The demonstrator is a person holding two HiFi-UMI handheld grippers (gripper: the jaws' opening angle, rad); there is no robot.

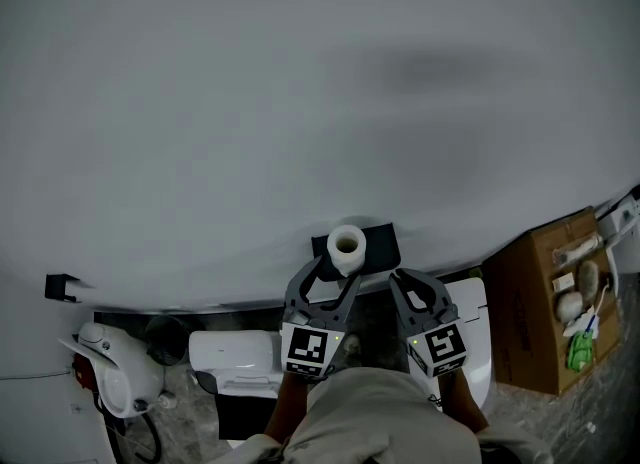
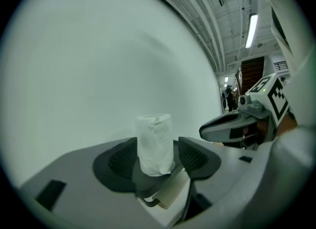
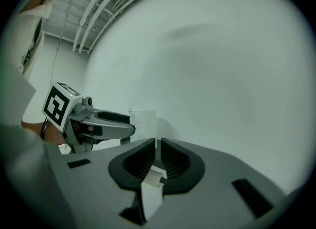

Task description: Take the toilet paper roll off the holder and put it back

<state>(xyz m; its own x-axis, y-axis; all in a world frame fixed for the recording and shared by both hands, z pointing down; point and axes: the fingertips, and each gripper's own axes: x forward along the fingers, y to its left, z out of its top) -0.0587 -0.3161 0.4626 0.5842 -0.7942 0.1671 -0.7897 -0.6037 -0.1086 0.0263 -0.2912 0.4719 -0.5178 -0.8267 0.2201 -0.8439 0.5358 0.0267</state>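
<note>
**Asker:** What have your jaws got hold of?

**Me:** Nothing, as I read it. My left gripper (image 2: 157, 147) stands partly open. The small white toilet paper roll (image 2: 154, 141) is upright between its pads, about centred, and the pads do not look to be pressing on it. My right gripper (image 3: 156, 146) is drawn almost together with only a sliver of gap and nothing in it. The roll lies beyond its tips and off to their left.

**Asker:** So where is the roll?

**Me:** It is seated on the black wall-mounted holder (image 1: 382, 242), close against the pale grey wall (image 1: 300, 102). I can't tell whether I am about to grip it or to let it go.

**Asker:** How would you do either well?

**Me:** To take it, I would close evenly at mid-height and squeeze lightly, because soft paper crushes, then lift straight up off the holder. To leave it, I would keep the jaws level and back straight out so neither pad drags the roll over. The right gripper should stay clear on its own side.

**Asker:** Which view tells you most?

**Me:** The left gripper view shows how the roll's sides sit against my pads, which the head view cannot resolve. The head view alone shows the roll's hollow core from above, the holder beneath it, and both grippers side by side. The right gripper view shows its own narrow slit.
</note>
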